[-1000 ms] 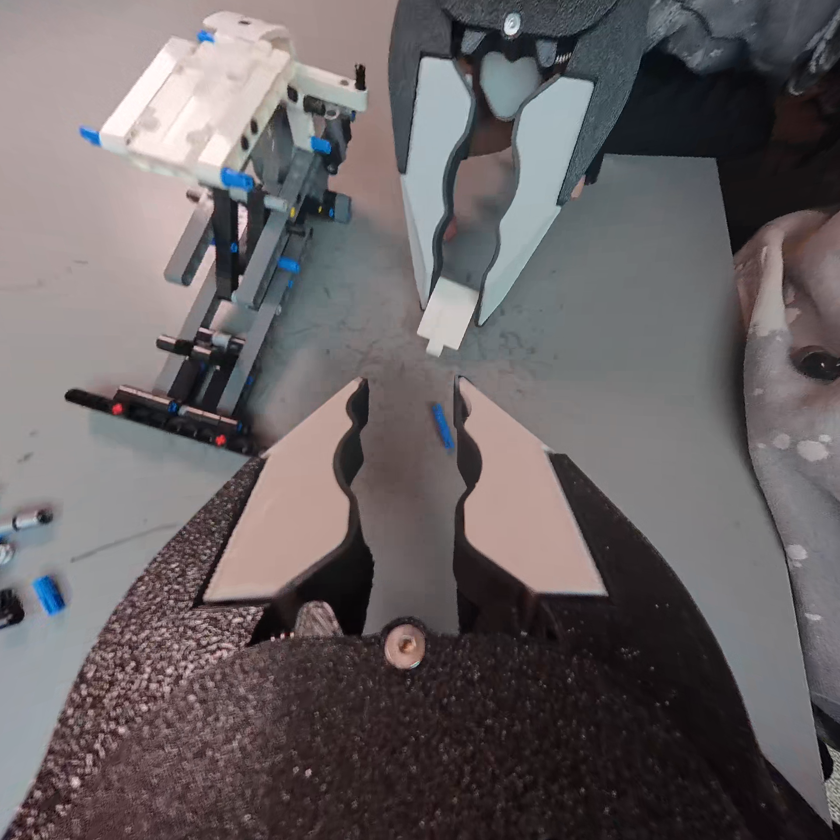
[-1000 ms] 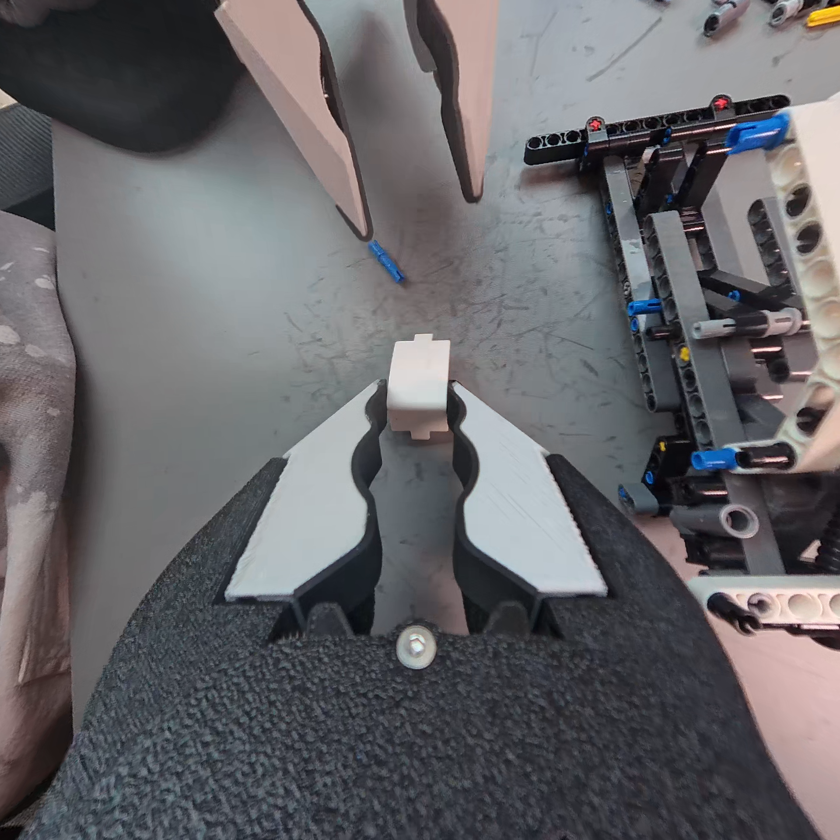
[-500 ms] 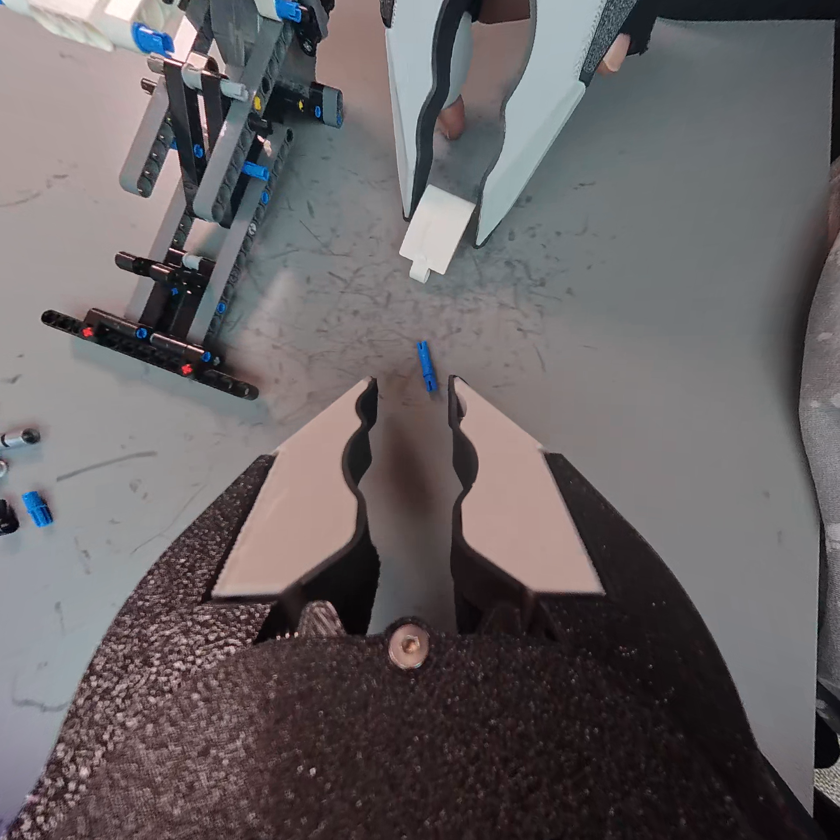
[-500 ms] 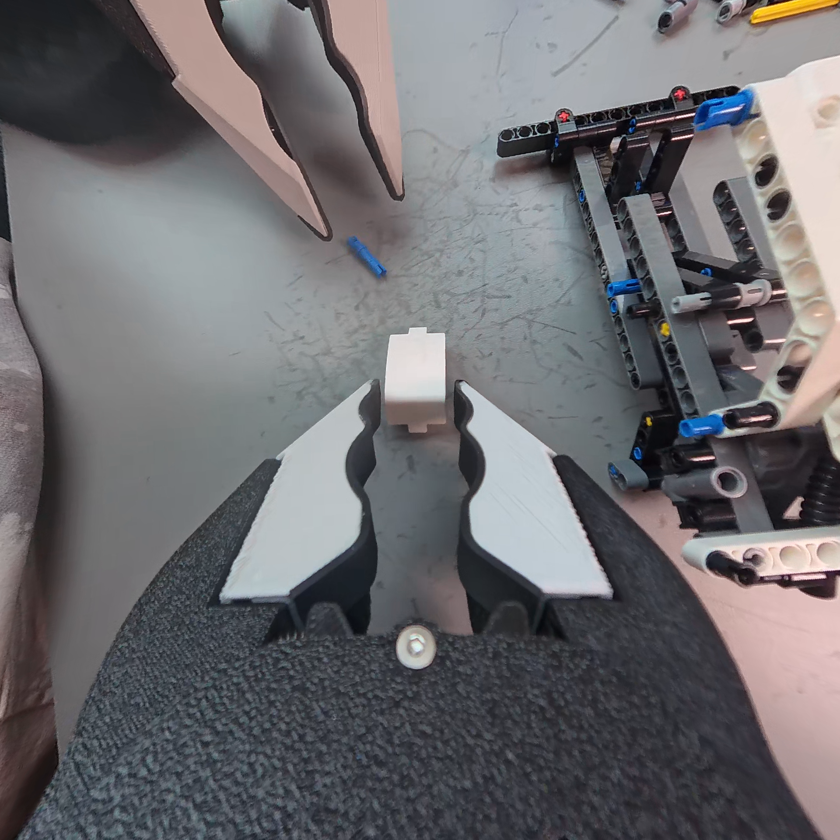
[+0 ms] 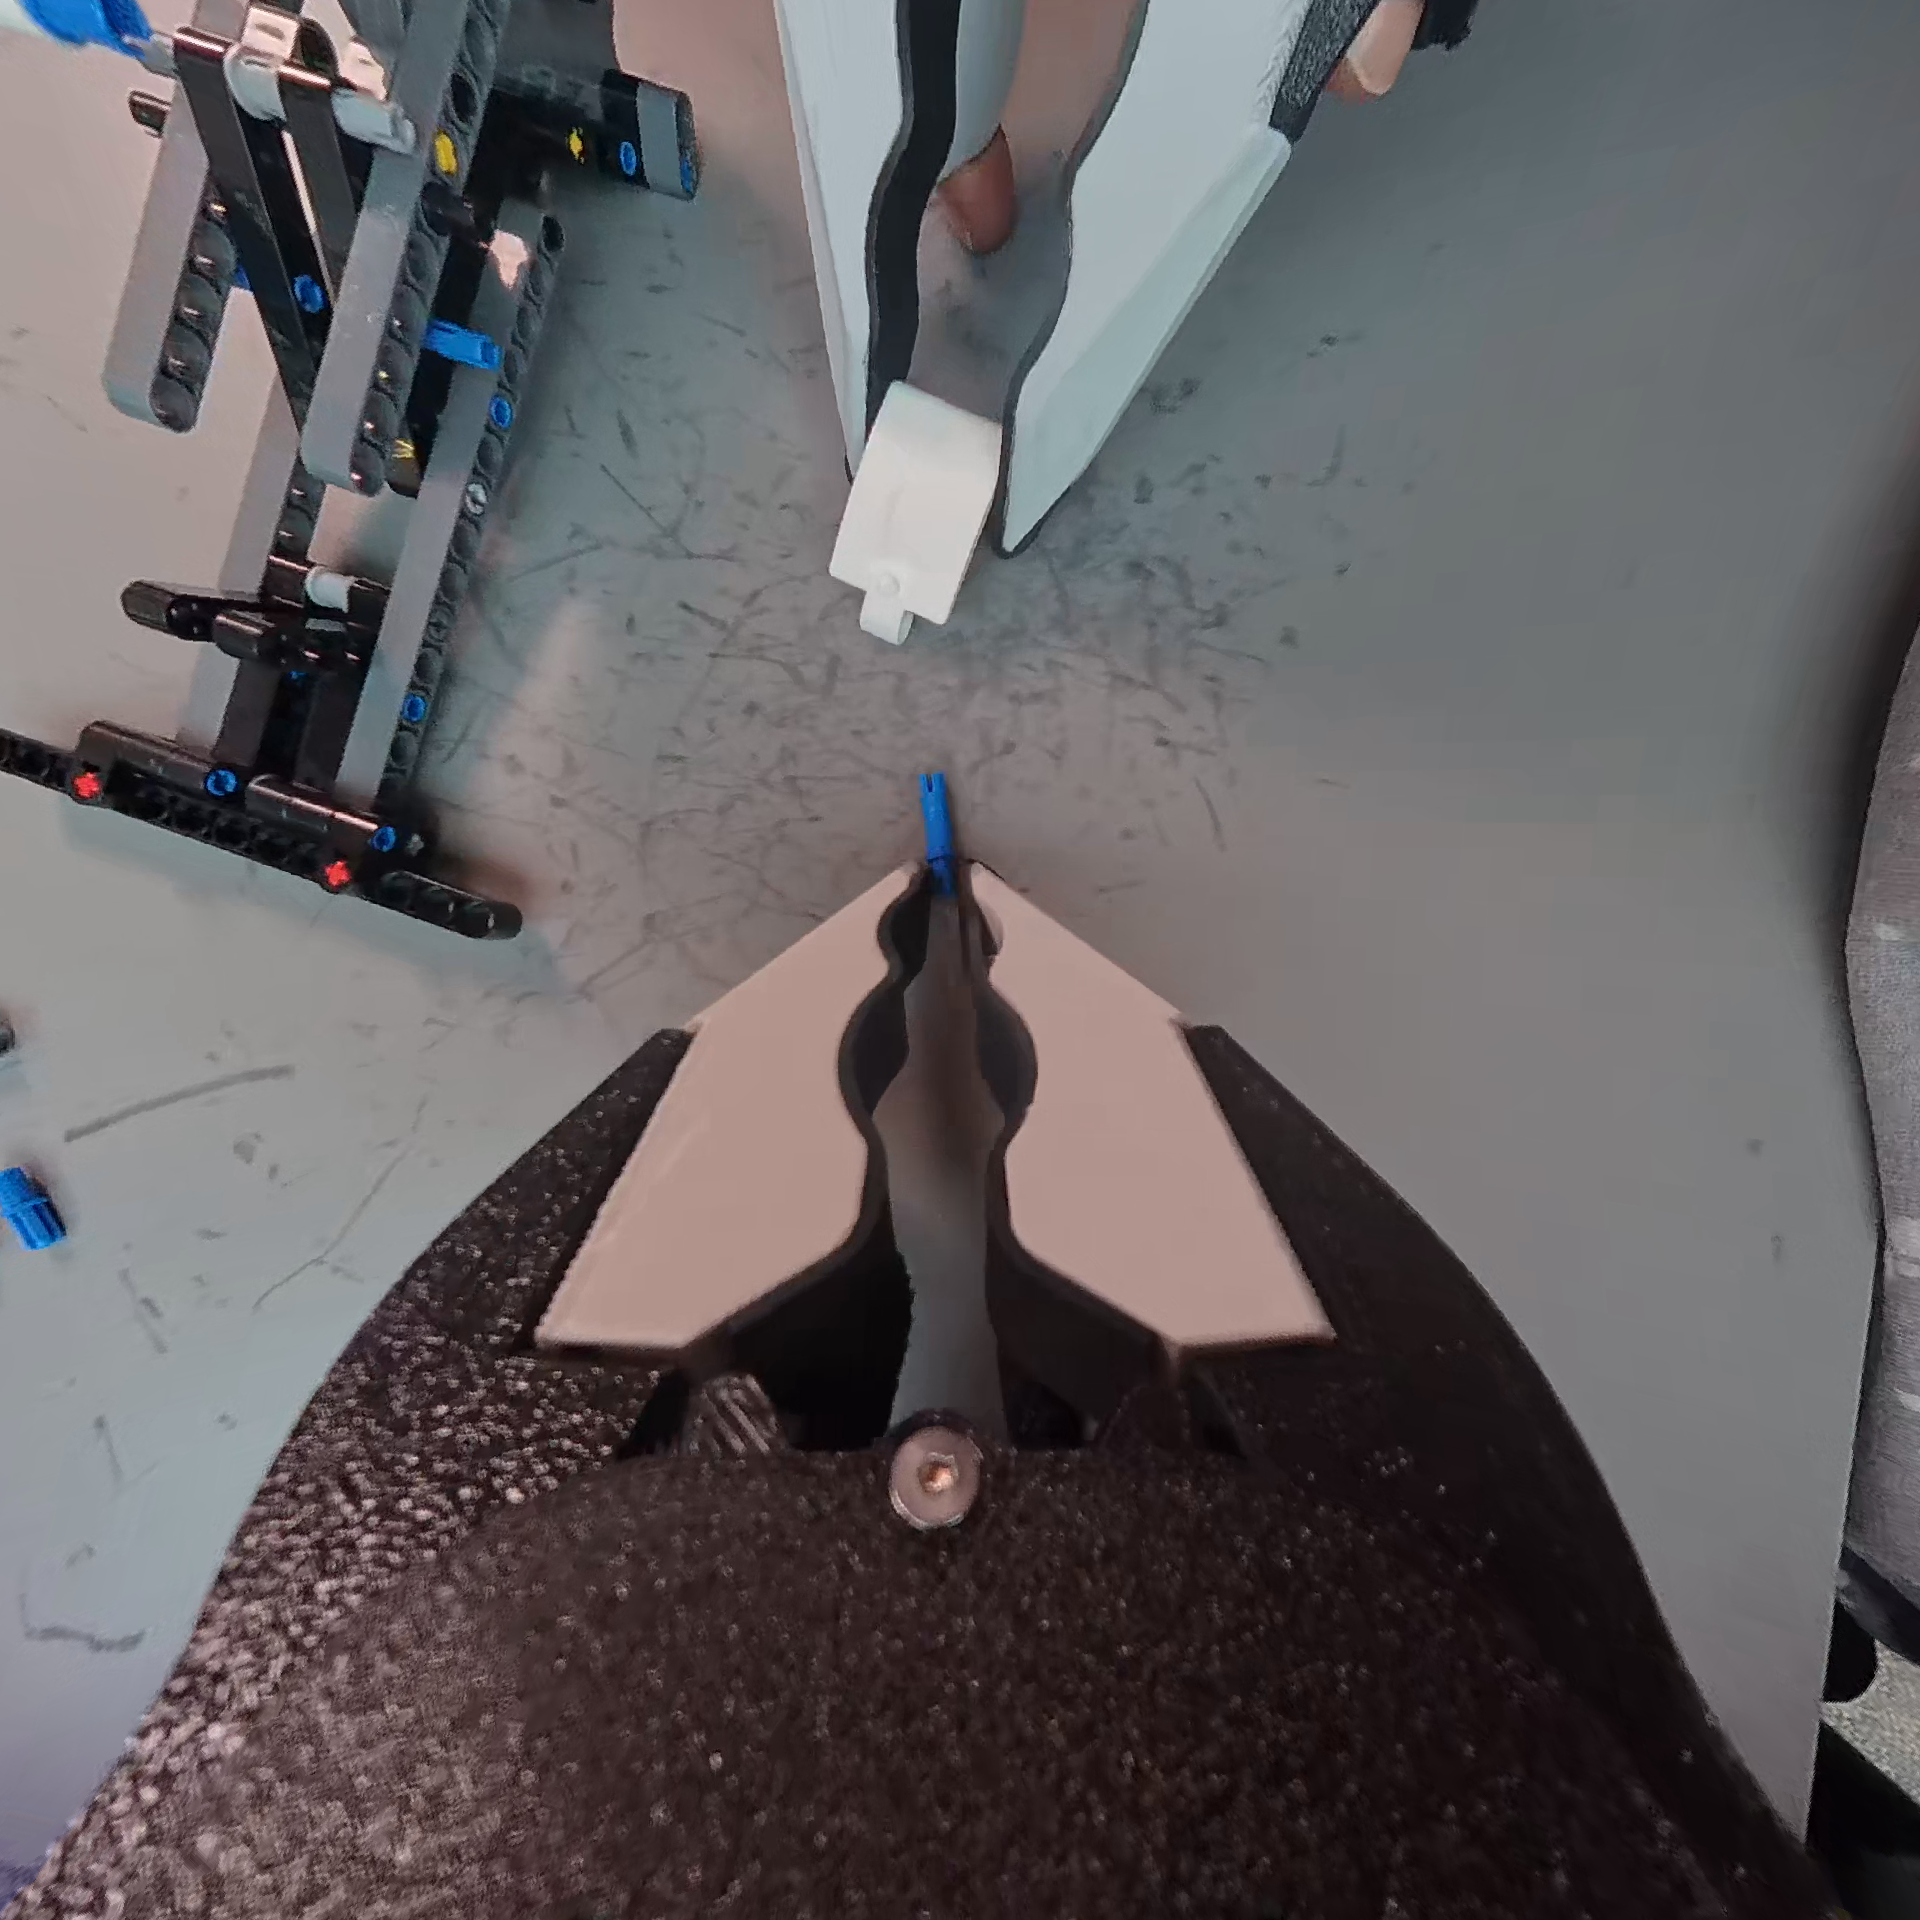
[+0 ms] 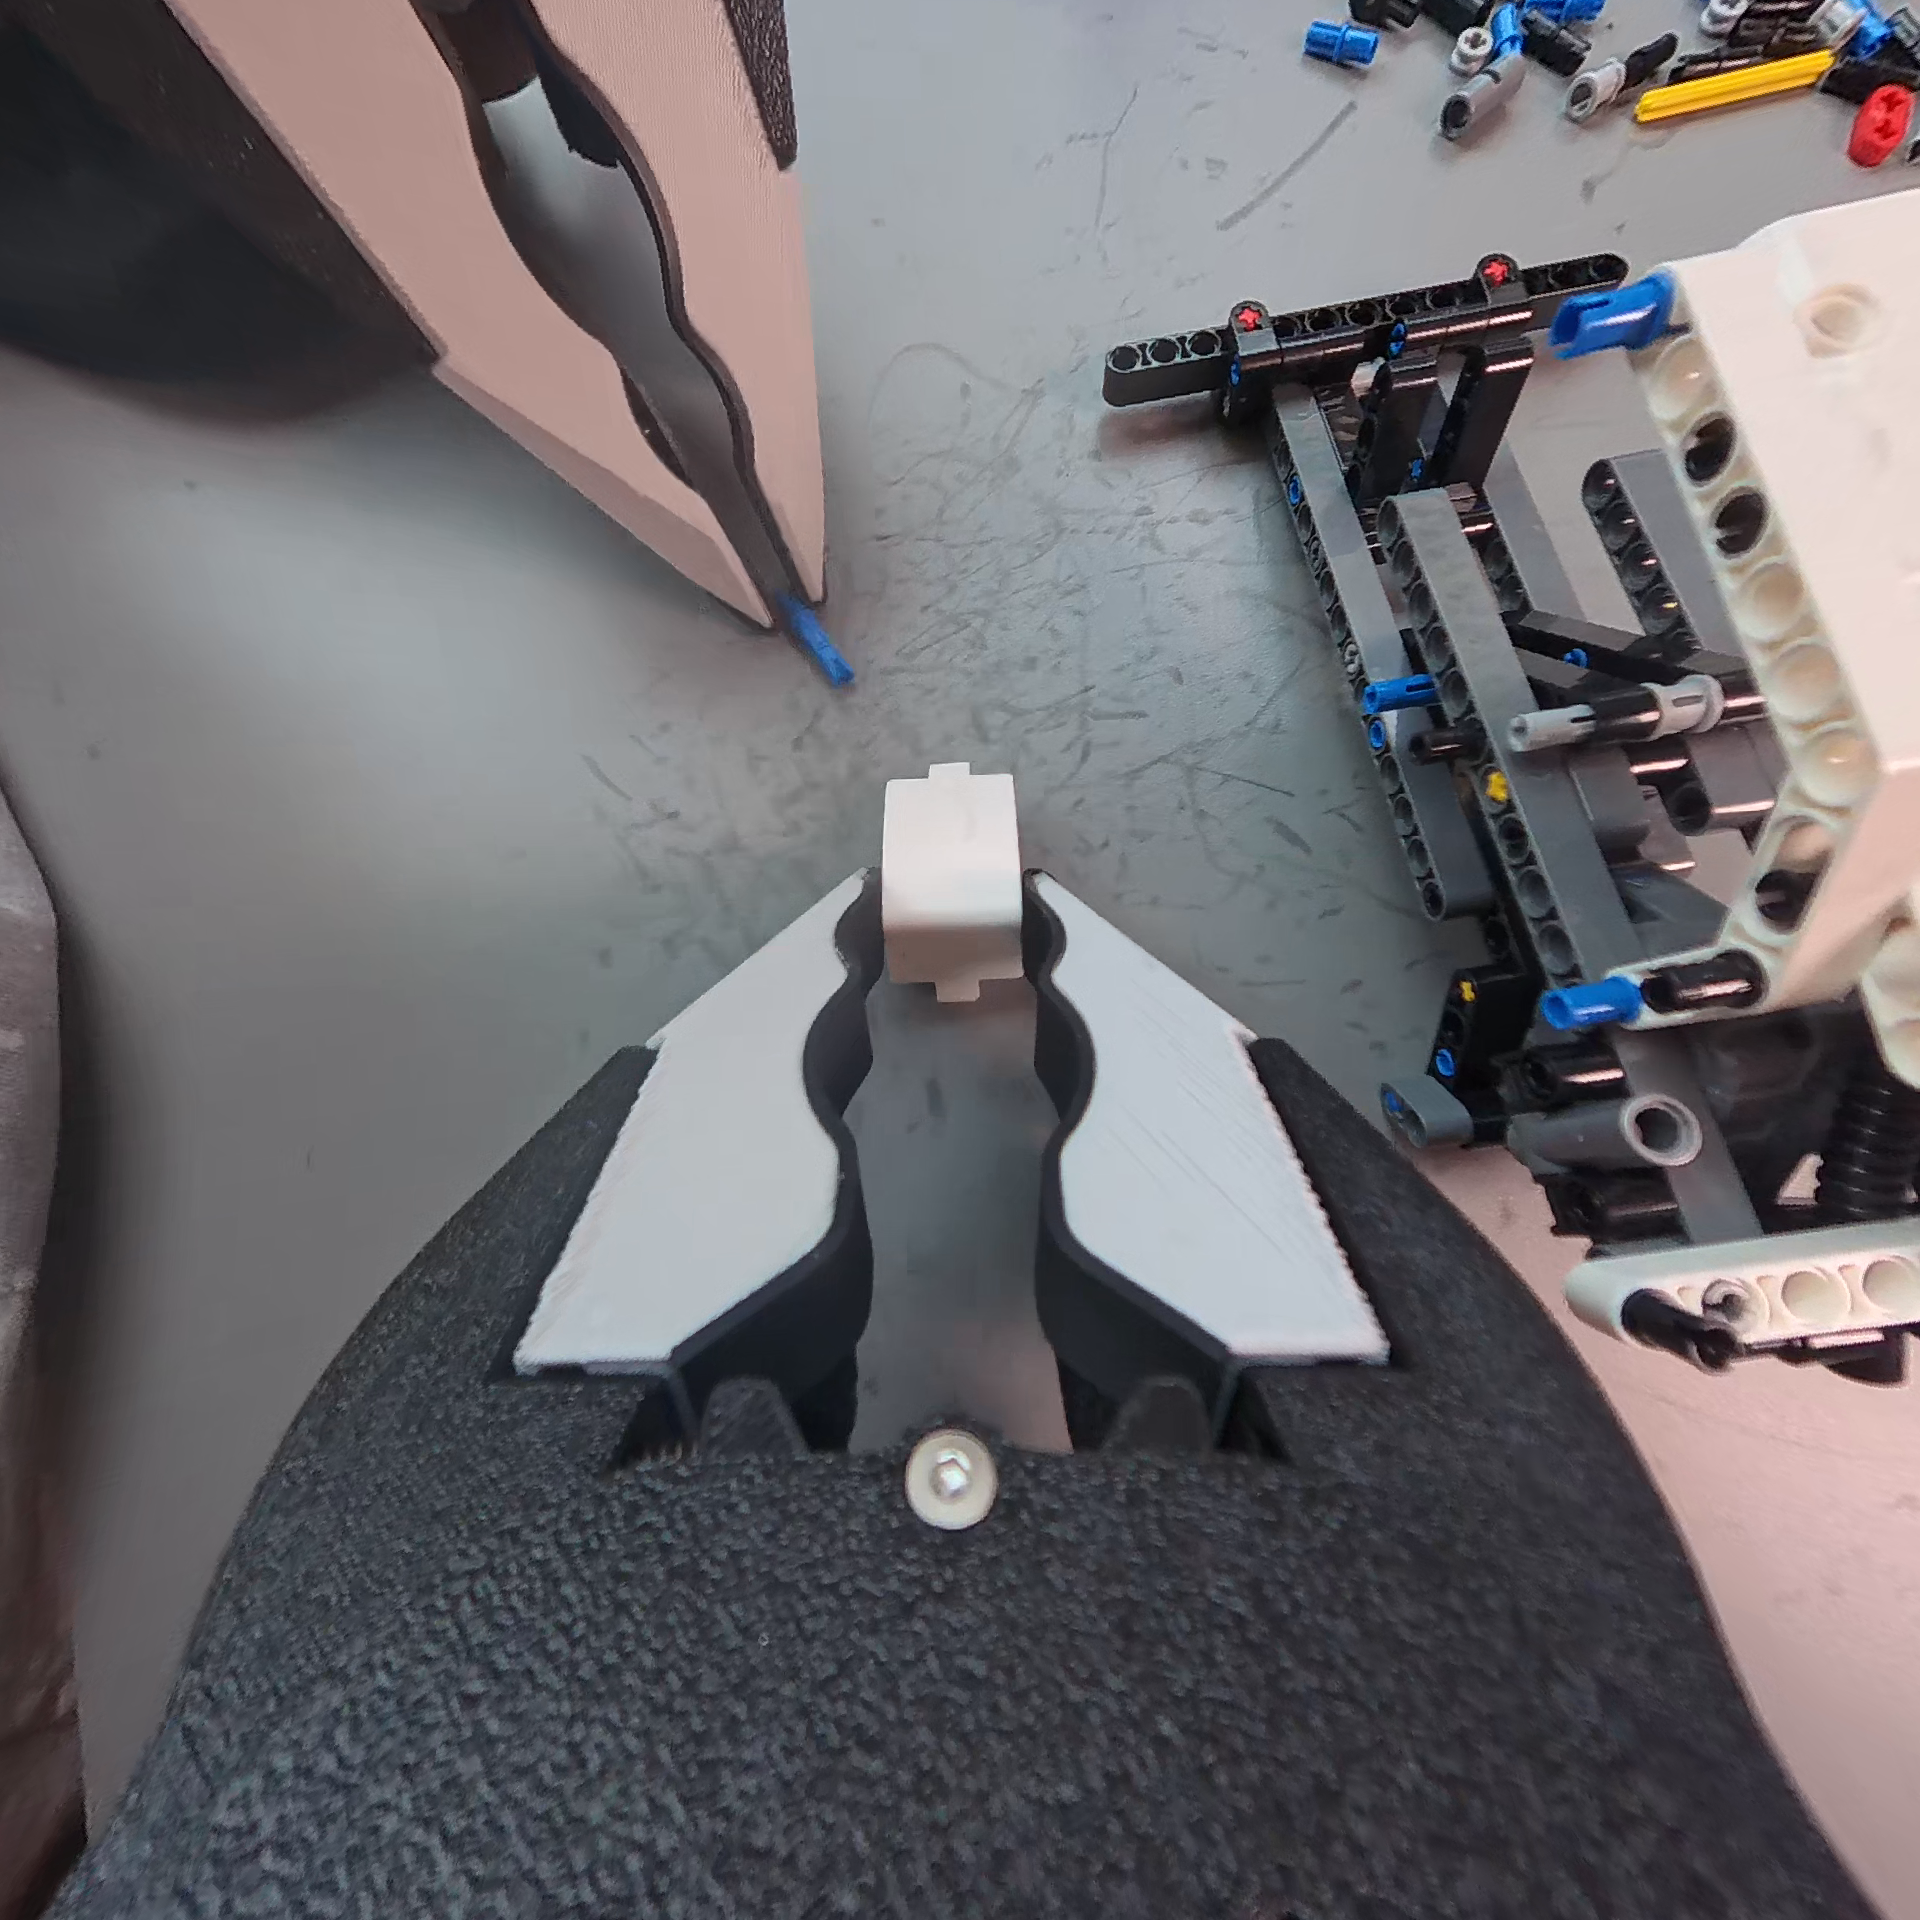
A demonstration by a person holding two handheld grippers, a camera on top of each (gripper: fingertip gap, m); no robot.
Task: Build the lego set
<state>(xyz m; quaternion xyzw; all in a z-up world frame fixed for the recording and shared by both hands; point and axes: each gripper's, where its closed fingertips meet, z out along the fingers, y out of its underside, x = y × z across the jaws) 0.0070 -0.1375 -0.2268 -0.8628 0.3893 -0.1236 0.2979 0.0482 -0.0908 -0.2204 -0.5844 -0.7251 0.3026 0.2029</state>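
Blue pin (image 5: 938, 837), white piece (image 6: 949, 879), grey table (image 5: 1455, 727)

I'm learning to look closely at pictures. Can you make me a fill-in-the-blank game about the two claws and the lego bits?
1. The left claw is pinching a small pin coloured ____.
2. The right claw holds a piece coloured ____.
3. The long bar among the loose parts on the table is coloured ____.

Missing words: blue; white; yellow
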